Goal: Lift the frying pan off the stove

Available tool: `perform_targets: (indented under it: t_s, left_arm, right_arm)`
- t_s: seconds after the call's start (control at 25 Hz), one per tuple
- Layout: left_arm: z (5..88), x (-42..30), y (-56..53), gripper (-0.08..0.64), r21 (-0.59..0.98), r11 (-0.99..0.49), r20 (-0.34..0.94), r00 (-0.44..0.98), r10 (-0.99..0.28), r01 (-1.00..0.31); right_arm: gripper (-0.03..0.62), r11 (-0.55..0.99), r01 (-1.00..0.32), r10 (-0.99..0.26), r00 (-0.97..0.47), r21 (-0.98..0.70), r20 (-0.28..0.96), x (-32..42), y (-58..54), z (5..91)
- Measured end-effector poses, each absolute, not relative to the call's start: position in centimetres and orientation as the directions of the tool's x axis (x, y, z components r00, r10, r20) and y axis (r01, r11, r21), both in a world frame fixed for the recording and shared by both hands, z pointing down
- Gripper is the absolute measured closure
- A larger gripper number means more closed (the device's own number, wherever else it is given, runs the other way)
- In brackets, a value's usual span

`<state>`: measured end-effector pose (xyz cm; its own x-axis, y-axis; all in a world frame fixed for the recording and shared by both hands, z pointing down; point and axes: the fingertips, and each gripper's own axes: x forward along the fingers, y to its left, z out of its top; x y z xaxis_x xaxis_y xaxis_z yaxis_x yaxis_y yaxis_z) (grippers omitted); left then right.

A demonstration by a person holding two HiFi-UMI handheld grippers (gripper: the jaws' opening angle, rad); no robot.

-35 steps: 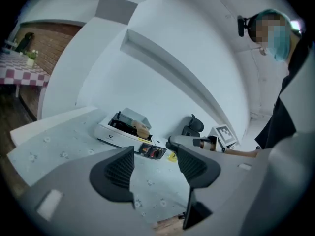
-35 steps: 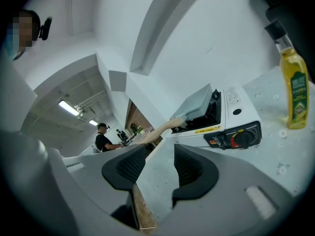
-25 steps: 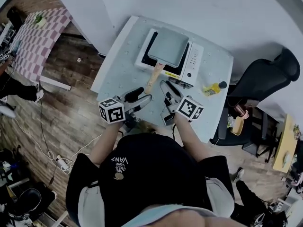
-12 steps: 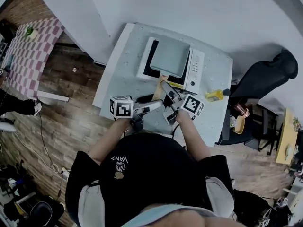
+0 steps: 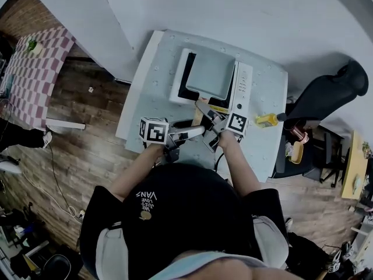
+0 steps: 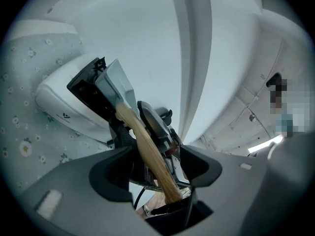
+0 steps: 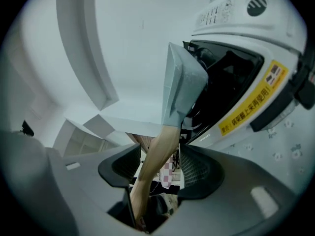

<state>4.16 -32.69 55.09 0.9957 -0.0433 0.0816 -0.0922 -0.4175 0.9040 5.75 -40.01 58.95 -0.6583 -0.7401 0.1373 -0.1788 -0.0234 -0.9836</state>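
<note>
A square grey frying pan (image 5: 211,72) sits on the white induction stove (image 5: 242,89); its wooden handle (image 5: 197,116) points toward me. Both grippers meet at that handle. My left gripper (image 5: 195,128) comes in from the left. In the left gripper view the handle (image 6: 147,151) runs between its jaws with a gap on each side. My right gripper (image 5: 208,114) comes in from the right, and its jaws are opening. There the handle (image 7: 157,156) lies between the pads, which do not press on it. The pan (image 7: 182,87) looks level on the stove (image 7: 246,102).
The stove stands on a pale flower-patterned table (image 5: 154,80) set against a white wall. A yellow bottle (image 5: 265,120) lies on the table right of the stove. A black chair (image 5: 326,95) stands beyond the table's right edge, with wooden floor to the left.
Both grippers have moved forward and inward to the pan's handle, from the table's near edge to just in front of the stove. The pan has not moved.
</note>
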Motion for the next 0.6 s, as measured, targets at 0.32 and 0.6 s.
perform_targets:
  t_s: [0.32, 0.6]
  left_arm:
    - [56.1, 4.53, -33.04, 0.365, 0.915, -0.391, 0.089, 0.995, -0.05, -0.101]
    - [55.88, 4.77, -32.67, 0.39, 0.933, -0.347, 0.072, 0.994, -0.083, -0.097]
  right_arm:
    - [0.379, 0.007, -0.168, -0.718, -0.687, -0.986, 0.112, 5.23, -40.67, 59.16]
    - [0.379, 0.028, -0.179, -0.705, -0.701, -0.983, 0.107, 5.39, -40.47, 59.08]
